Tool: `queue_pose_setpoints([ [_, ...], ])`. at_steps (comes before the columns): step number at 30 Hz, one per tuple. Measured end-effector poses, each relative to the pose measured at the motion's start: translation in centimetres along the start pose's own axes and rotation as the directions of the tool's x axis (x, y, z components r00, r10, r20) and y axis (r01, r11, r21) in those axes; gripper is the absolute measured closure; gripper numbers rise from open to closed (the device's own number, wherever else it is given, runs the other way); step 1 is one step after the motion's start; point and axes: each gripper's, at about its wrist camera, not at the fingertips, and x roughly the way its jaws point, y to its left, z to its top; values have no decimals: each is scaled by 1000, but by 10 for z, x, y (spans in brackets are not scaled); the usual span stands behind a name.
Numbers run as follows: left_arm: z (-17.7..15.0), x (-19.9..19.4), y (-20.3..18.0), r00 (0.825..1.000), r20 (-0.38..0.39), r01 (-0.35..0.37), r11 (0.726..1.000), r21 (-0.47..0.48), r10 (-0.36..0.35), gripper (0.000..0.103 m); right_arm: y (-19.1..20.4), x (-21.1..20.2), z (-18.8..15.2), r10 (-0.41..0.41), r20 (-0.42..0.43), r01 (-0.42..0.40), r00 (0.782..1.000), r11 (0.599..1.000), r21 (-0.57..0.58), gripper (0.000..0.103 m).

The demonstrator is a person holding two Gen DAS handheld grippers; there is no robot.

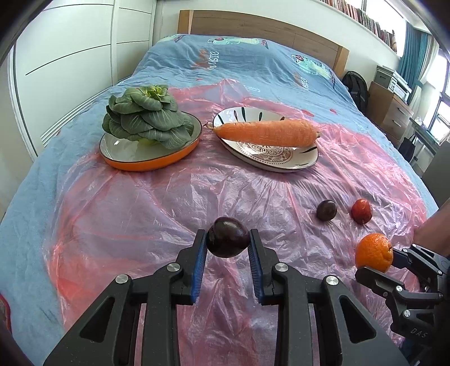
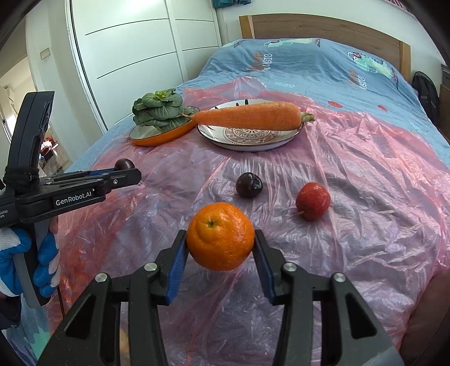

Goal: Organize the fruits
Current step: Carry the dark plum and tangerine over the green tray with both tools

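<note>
A bed (image 1: 253, 62) with a wooden headboard (image 1: 261, 26) is flanked by white wardrobe doors (image 2: 126, 48). Daylight is admitted through windows (image 1: 441, 112) beside teal curtains (image 1: 412, 53).

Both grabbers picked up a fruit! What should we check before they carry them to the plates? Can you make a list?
1. Left gripper squeezing the dark purple round plum on both sides: ok.
2. Right gripper squeezing the round orange mandarin on both sides: ok.
3. Both fruits lifted off the crinkly pink plastic sheet: ok.
4. Space on the orange-rimmed plate: not ok, the leafy green cabbage fills most of it.
5. Space on the patterned white plate: not ok, the long orange carrot lies across it.
6. Fruits left on the sheet: another dark plum and a small red apple, not ok yet.
</note>
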Motion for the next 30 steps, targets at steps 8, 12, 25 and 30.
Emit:
queue_pose_setpoints([
  [8, -3, -46, -6, 999, 27, 17, 1000, 3, -17, 78, 20, -40, 2, -8, 13, 8, 1000, 1000, -21, 71],
  [12, -11, -70, -9, 999, 36, 27, 1000, 5, -27, 78, 29, -63, -4, -12, 17, 13, 1000, 1000, -15, 71],
  [25, -46, -146, -35, 996, 53, 69, 997, 36, -71, 78, 61, -136, -38, -46, 16, 46, 999, 998, -31, 71],
  [30, -64, -168, -46, 995, 45, 87, 995, 51, -89, 78, 65, -161, -56, -66, 13, 66, 998, 998, -16, 71],
])
